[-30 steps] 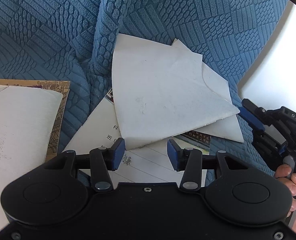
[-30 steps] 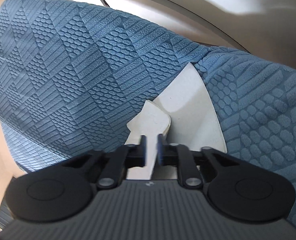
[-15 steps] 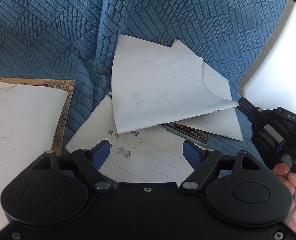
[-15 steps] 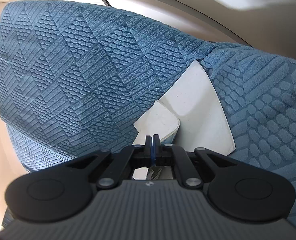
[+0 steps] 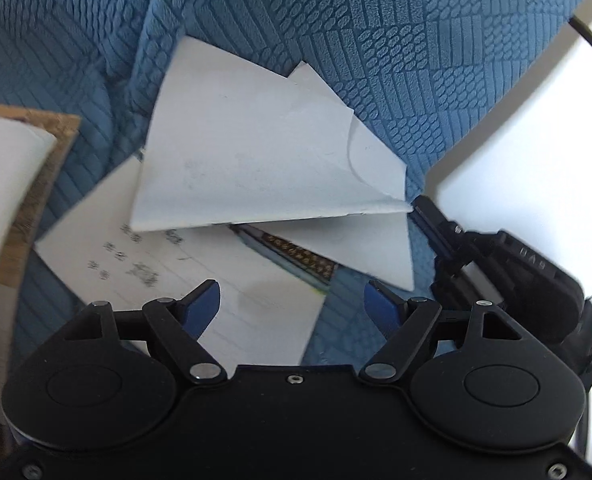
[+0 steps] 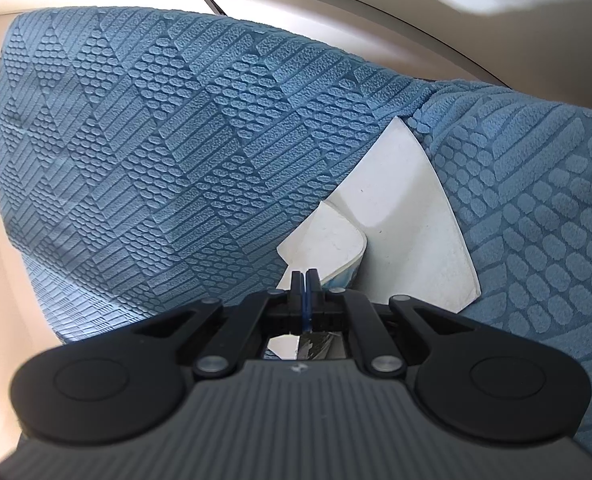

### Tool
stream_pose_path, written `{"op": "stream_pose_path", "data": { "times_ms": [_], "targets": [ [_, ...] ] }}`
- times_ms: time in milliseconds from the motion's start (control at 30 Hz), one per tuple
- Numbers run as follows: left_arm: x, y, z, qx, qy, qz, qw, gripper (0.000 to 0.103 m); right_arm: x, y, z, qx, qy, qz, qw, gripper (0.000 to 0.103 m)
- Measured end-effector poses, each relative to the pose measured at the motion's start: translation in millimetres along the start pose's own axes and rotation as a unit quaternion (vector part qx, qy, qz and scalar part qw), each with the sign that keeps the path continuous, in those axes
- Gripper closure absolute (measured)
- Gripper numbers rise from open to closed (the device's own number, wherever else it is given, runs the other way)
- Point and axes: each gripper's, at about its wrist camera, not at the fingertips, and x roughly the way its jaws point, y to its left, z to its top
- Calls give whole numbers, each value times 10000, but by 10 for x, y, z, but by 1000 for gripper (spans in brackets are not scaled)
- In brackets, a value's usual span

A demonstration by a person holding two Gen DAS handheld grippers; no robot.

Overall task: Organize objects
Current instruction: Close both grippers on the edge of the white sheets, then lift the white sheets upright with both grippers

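I had the right gripper clamped on the booklet's corner — lifting its cover off the sheet beneath; left gripper hung spread apart, empty.

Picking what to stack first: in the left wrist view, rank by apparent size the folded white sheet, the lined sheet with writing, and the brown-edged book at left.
1. Folded white sheet.
2. Lined sheet, partly covered.
3. Brown-edged book: unsure, since it is cut off by the frame and blurred.
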Motion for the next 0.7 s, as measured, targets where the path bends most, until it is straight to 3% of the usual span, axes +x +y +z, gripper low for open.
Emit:
{"op": "stream_pose_path", "data": {
  "times_ms": [133,233,333,567,700],
  "targets": [
    [162,100,94,-747,29,-380,9965,27,-3,13,6,-11,-13,21,10000,99],
    [290,227,142,-1518,-11,-759,9855,29,3,13,4,8,-13,49,10000,99],
    [392,310,180,-2157,-20,-1028,9710,36,4,-1,4,58,-6,69,10000,100],
    [586,491,138,-3432,-130,-1445,9280,53,18,2,-8,85,38,144,9999,100],
    [655,506,163,-3767,-218,-1707,9102,78,24,0,-25,82,72,171,9998,100]
  ]
}}
